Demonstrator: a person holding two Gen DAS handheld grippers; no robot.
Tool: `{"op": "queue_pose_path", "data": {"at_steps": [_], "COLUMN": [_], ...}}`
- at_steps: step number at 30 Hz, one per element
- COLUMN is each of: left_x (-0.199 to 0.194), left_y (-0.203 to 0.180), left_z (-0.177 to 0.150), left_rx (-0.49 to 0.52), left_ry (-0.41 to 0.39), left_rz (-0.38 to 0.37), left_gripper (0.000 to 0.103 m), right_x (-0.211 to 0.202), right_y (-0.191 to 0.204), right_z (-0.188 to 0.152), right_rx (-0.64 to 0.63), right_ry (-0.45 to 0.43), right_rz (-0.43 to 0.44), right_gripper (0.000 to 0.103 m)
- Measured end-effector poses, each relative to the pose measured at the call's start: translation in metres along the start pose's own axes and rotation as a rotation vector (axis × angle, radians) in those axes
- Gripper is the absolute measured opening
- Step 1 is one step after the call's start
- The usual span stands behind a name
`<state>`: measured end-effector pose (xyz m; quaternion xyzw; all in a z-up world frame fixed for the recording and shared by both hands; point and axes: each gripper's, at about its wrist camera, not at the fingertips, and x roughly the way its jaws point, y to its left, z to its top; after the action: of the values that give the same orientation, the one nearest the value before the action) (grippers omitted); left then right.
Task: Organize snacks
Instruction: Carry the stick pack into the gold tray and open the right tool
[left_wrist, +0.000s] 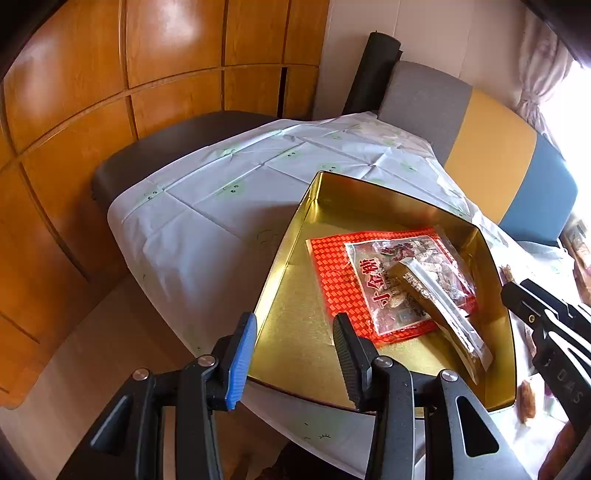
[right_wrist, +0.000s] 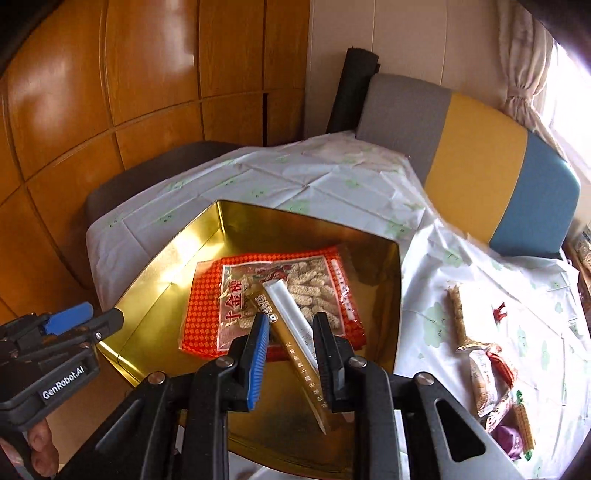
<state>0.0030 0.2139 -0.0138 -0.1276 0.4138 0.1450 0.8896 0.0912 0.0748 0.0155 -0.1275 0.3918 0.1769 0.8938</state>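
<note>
Two hand-held grippers at the gold tin (right_wrist: 221, 236): right hand-held gripper (right_wrist: 290, 354), jaws slightly apart, straddles the gold sachet (right_wrist: 291, 354) lying on the red candy bag (right_wrist: 280, 295), long axis 11-to-5 o'clock; left hand-held gripper (left_wrist: 291, 354) half-open, empty, farther off.

Room behind the table — furniture, wall and window

A white tablecloth (right_wrist: 332, 184) with pale green prints covers the table; at its far right a bench back (right_wrist: 476, 147) in grey, yellow and blue, a dark roll (right_wrist: 351, 92) propped at its left end — wooden panelling (right_wrist: 147, 74) left, curtain (right_wrist: 524, 74) far right.
</note>
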Motion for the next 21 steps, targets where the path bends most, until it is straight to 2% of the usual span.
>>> {"op": "queue_pose_path", "data": {"at_steps": [21], "left_x": [-0.011], "left_y": [-0.019], "left_z": [-0.002], "left_rx": [0.060], "left_ry": [-0.020], "left_rz": [-0.009], "left_gripper": [0.044], "right_x": [-0.022], "right_y": [-0.010], "right_z": [-0.004], "right_rx": [0.030], "right_ry": [-0.049], "right_rz": [-0.015], "right_gripper": [0.028]}}
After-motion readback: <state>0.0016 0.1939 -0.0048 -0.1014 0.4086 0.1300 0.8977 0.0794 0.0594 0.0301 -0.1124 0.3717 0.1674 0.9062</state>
